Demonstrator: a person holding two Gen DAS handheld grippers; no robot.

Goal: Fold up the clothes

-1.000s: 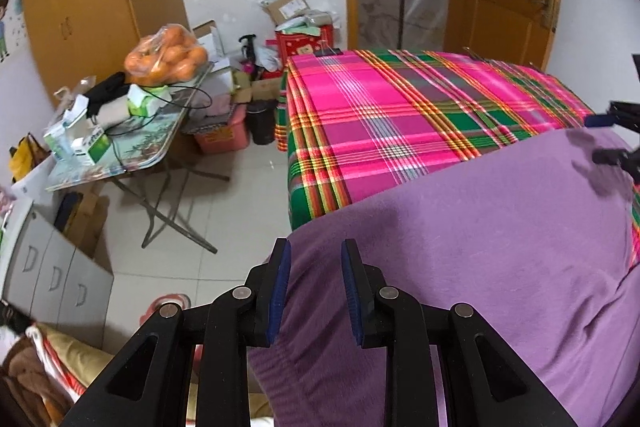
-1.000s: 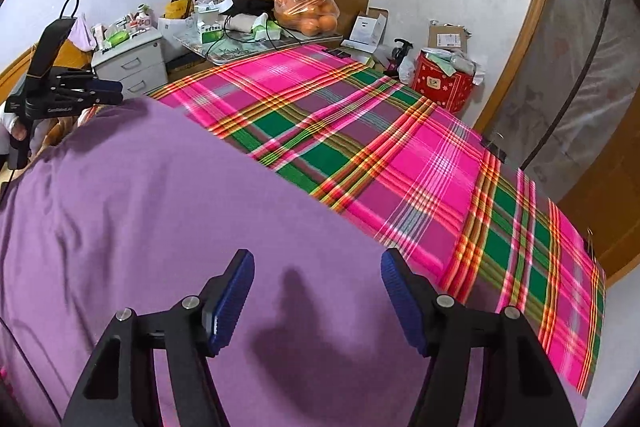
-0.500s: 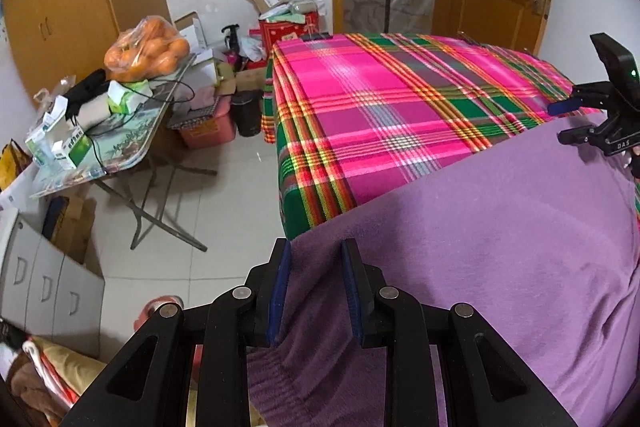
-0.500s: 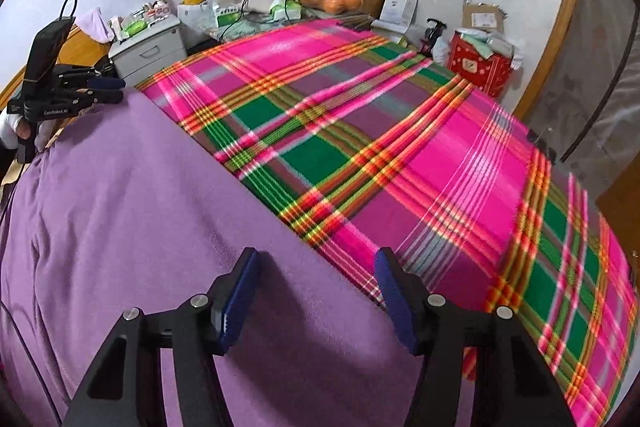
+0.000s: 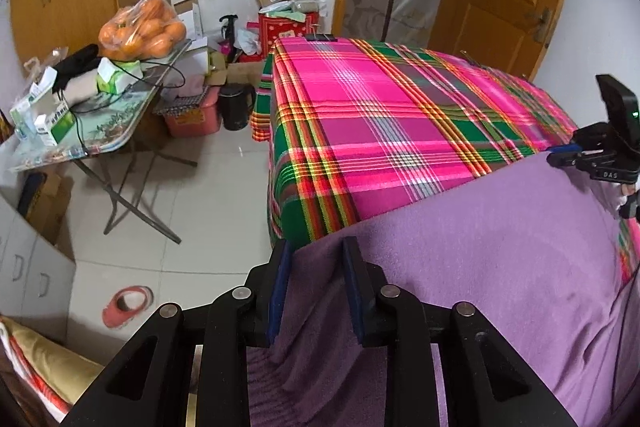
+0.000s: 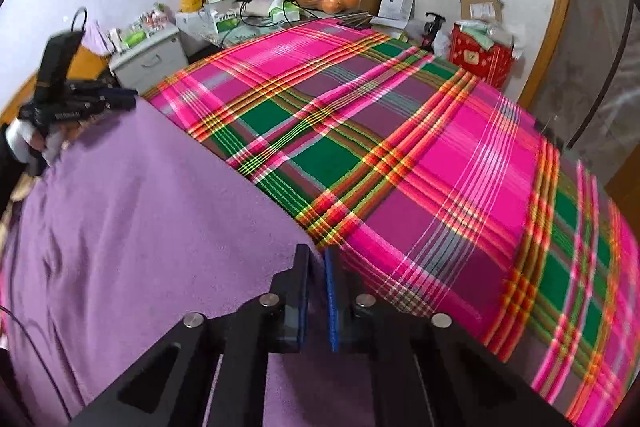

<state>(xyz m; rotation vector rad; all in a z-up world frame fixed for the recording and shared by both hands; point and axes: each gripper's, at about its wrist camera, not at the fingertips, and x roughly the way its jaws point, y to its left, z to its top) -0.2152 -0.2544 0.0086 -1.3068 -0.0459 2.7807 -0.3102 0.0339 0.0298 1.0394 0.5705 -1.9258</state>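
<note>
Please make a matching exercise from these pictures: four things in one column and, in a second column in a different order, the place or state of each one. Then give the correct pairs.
Things:
1. purple garment
2. bag of oranges
3. right tongs
4. pink slipper

Places or states:
A. on the tiled floor
B. on the folding table beside the bed
C. spread over the plaid cover
D. shut on the garment's edge

Pairs: 1-C, 2-B, 3-D, 4-A

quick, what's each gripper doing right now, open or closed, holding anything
Left gripper: closing on the purple garment edge between its fingers.
Right gripper: shut on the purple garment's edge.
</note>
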